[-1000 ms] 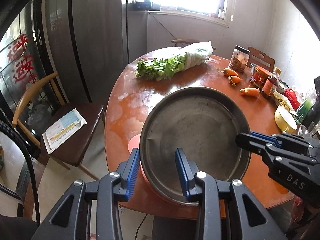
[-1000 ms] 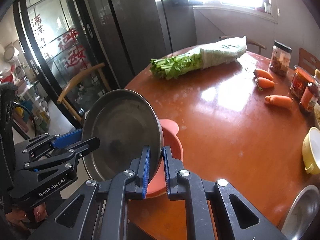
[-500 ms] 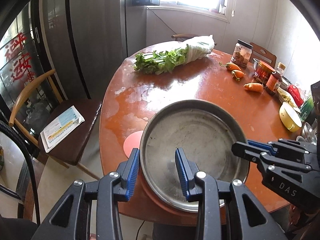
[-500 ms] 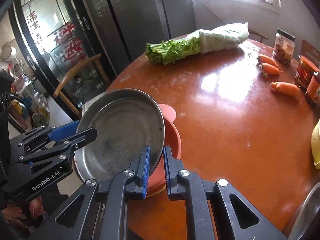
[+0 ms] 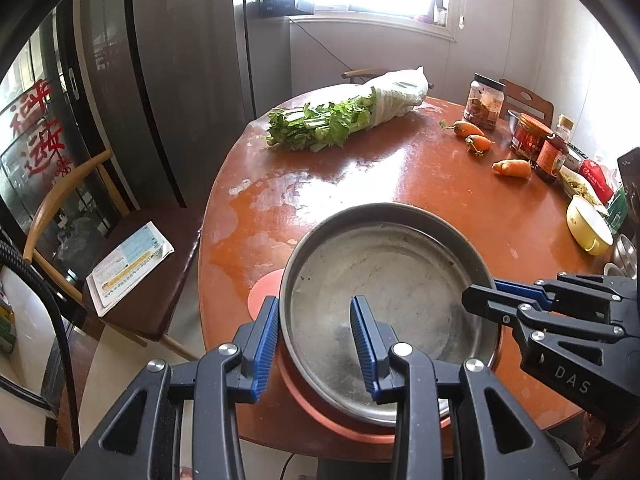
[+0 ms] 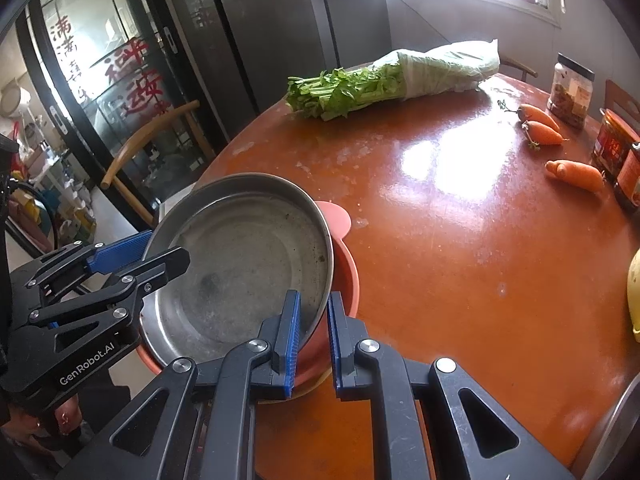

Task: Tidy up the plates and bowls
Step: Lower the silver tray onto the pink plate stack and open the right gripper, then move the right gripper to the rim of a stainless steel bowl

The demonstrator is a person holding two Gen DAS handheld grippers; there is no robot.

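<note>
Both tongs point steeply down at the table (image 5: 400,184) edge: left tongs (image 5: 314,344) and right tongs (image 6: 312,332) each clamp the rim of the metal pan (image 5: 384,292), which sits empty inside a pink bowl (image 6: 344,264) there.

- "DAS" in pale letters stands on the black body of the right gripper (image 5: 478,300), just right of the steel pan (image 5: 384,280).
- "GenRobot.AI" in white stands on the black body of the left gripper (image 6: 136,256), just left of the steel pan.
- Red Chinese characters stand on the glass door (image 6: 92,76) beyond the steel pan; I cannot read them surely.
</note>
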